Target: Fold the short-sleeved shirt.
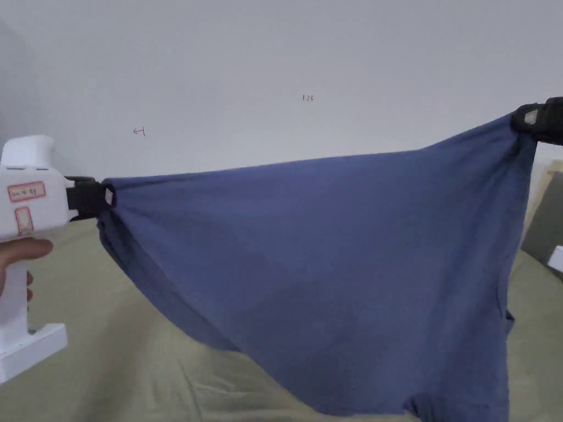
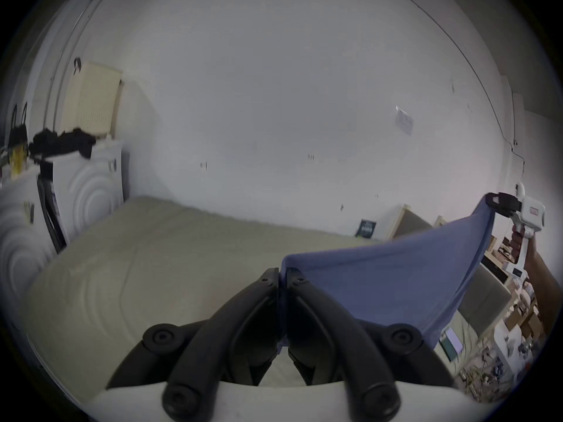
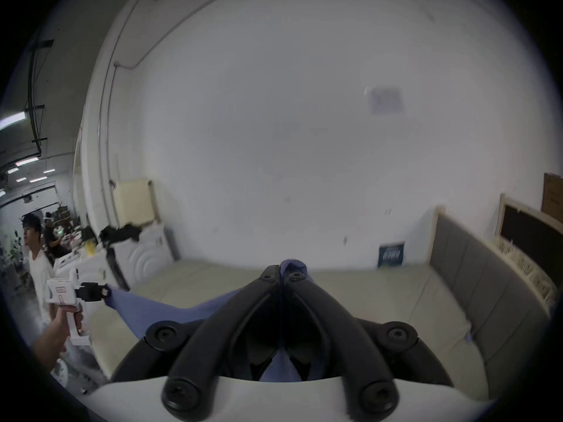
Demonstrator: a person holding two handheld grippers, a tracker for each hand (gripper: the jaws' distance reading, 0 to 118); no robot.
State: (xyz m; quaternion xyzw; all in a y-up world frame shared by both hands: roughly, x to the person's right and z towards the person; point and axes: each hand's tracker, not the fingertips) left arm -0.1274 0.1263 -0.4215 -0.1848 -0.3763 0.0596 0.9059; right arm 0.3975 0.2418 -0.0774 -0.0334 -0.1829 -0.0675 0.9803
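A blue short-sleeved shirt point(image 1: 330, 264) hangs stretched in the air between my two grippers, its lower part sagging towards the olive bed. My left gripper point(image 1: 107, 196) is shut on the shirt's left corner; in its own view the jaws point(image 2: 282, 272) pinch the blue cloth point(image 2: 396, 282). My right gripper point(image 1: 528, 118) holds the opposite corner higher up, and its jaws are shut on the shirt point(image 3: 292, 265) in its own view. The left gripper point(image 3: 103, 292) also shows from the right gripper view, and the right gripper point(image 2: 490, 201) from the left.
An olive-covered bed point(image 1: 110, 351) lies below the shirt, against a white wall point(image 1: 275, 82). A grey padded headboard point(image 3: 475, 282) stands on the right. White appliances point(image 2: 88, 191) with dark clothes on top stand at the bed's left. A person point(image 3: 36, 264) stands far off left.
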